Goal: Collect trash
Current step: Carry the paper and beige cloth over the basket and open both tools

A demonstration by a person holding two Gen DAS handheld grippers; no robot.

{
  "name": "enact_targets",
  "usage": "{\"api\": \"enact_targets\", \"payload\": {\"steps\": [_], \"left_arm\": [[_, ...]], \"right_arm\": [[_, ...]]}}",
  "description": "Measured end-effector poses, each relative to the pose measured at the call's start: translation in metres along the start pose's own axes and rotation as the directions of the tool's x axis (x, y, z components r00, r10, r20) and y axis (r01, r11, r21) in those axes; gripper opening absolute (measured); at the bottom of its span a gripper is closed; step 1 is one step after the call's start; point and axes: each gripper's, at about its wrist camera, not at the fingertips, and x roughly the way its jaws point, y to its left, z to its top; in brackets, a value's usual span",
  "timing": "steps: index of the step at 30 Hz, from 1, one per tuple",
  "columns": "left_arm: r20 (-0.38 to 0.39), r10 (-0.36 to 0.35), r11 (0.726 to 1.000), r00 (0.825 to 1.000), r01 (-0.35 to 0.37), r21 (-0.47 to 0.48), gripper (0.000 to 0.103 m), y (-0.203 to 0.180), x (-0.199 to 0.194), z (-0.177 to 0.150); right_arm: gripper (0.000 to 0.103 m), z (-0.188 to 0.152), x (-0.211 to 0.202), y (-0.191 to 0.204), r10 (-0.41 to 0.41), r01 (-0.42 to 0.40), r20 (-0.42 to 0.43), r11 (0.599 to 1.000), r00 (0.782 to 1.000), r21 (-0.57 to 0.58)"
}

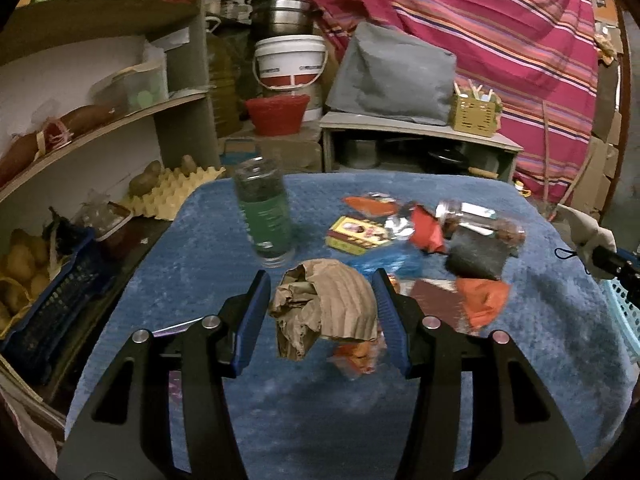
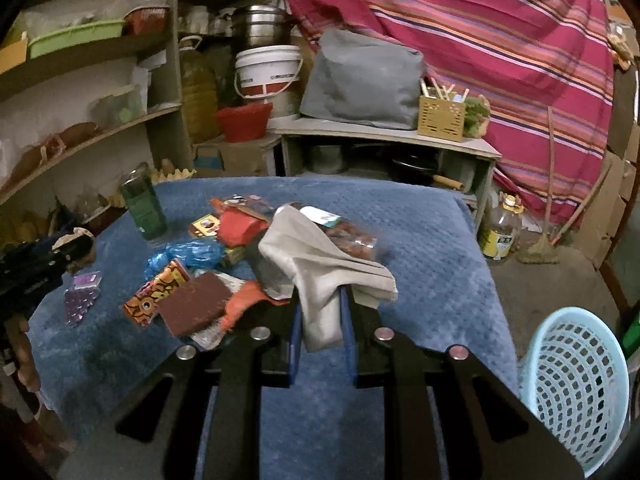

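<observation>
1. My left gripper [image 1: 320, 312] has its two blue fingers on either side of a crumpled wad of brown cardboard [image 1: 326, 306]. The fingers press its sides and pinch it, and it sits above the blue blanket [image 1: 200, 260] that covers the table.
2. The wad is lumpy. Its long axis runs roughly up and down between the fingers, with the ribbed side turned to the right finger and torn flaps hanging at the bottom.
3. My right gripper [image 2: 322, 320] is pressed together on one grey cloth [image 2: 320, 276]. The cloth's long axis runs away from me: the near end hangs down between the fingers, and the far end rises up and to the left over the pile.
4. The rest of the trash lies in a loose heap on the blanket, beyond and to the right of the cardboard.
5. In that heap I count one brown sponge-like block [image 2: 196, 304], one crumpled blue plastic bag [image 2: 188, 256], one small yellow box [image 1: 356, 234] and one orange-and-yellow wrapper [image 2: 158, 296]. The red and orange scraps overlap too much to count.
6. One bottle with a green label [image 1: 266, 216] stands upright on the blanket, left of the heap.
7. One pale blue mesh basket [image 2: 576, 384] stands on the floor just beside the table's right edge.
</observation>
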Motion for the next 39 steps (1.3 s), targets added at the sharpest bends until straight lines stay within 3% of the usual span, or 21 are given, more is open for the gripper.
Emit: {"api": "enact_targets", "payload": {"steps": [7, 16, 29, 39], "left_arm": [[0.038, -0.069, 0.996, 0.997, 0.067, 0.058, 0.051, -0.059, -0.015, 0.011], [0.04, -0.189, 0.975, 0.981, 0.183, 0.124, 0.051, -0.153, -0.017, 0.01], [-0.018, -0.392, 0.892, 0.92, 0.385, 0.236, 0.051, -0.312, -0.02, -0.019], [-0.079, -0.48, 0.829, 0.874, 0.481, 0.284, 0.052, -0.399, -0.015, -0.037]], "right_arm": [[0.018, -0.006, -0.023, -0.045, -0.04, 0.039, 0.013, 0.998, 0.999, 0.045], [0.018, -0.024, -0.061, -0.138, -0.138, 0.134, 0.02, 0.979, 0.99, 0.153], [0.018, -0.072, -0.088, -0.255, -0.266, 0.274, -0.068, 0.917, 0.962, 0.291], [0.018, -0.097, -0.1, -0.3, -0.286, 0.296, -0.084, 0.877, 0.955, 0.378]]}}
